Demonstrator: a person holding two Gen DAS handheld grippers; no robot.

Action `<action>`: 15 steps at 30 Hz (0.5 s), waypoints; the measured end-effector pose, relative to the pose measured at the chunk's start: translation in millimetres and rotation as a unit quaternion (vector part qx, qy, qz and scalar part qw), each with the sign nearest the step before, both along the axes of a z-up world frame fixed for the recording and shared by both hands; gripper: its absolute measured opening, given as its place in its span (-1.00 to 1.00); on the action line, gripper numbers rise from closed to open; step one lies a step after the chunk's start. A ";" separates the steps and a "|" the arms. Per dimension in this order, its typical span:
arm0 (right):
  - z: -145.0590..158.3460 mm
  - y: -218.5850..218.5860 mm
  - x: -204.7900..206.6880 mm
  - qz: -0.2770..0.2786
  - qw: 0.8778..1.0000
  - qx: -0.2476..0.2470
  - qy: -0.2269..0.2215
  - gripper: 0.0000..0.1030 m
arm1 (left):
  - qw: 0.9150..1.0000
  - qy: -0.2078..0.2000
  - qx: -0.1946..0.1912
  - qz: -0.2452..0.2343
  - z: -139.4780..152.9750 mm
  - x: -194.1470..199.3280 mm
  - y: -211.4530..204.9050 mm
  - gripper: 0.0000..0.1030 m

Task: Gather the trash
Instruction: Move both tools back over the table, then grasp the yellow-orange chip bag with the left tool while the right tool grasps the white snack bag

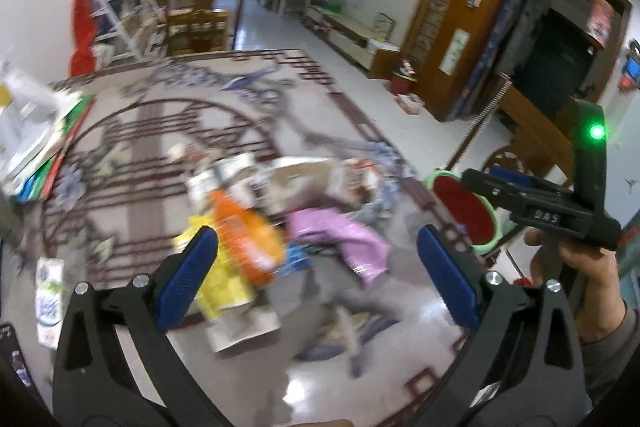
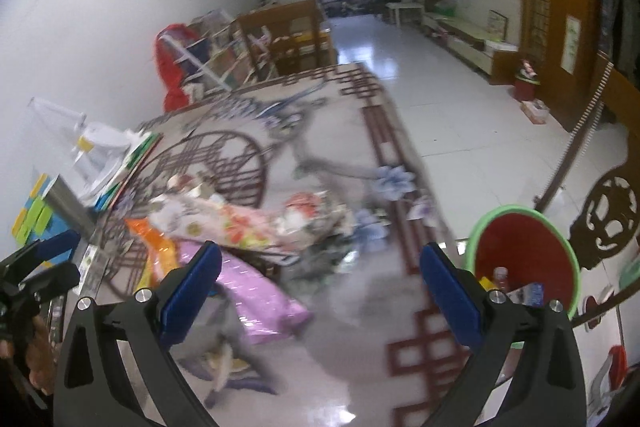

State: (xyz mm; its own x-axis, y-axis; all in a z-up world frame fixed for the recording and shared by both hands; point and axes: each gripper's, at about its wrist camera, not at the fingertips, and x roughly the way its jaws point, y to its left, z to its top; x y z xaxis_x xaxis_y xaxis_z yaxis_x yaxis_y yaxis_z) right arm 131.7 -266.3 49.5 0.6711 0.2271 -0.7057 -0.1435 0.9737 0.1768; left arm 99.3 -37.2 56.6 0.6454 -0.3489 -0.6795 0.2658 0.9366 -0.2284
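A heap of trash lies mid-table: an orange wrapper [image 1: 248, 239] [image 2: 160, 251], a yellow packet [image 1: 218, 285], a pink foil wrapper [image 1: 340, 239] [image 2: 256, 291], a floral wrapper [image 2: 224, 223] and crumpled cartons [image 1: 224, 179]. Blur softens all of it. My left gripper [image 1: 320, 267] hovers open just in front of the orange and pink wrappers, holding nothing. Open and empty too, my right gripper [image 2: 320, 287] hangs over the pink wrapper's right end. A red bin with a green rim [image 2: 524, 263] [image 1: 468, 215] stands off the table's right edge, with a bottle and packets inside.
The glossy patterned table [image 1: 160, 131] [image 2: 360, 347] carries a milk carton [image 1: 48, 295] at the near left, stacked folders [image 1: 40, 139] at the far left and a metal cup [image 2: 68, 203]. A hand [image 1: 576, 267] holds the right gripper. Beyond are white floor tiles, shelves and wooden furniture.
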 end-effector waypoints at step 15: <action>-23.9 88.4 15.9 0.092 0.994 -0.048 0.015 0.86 | 0.994 0.056 -0.022 0.096 -40.0 -8.6 107.2 0.89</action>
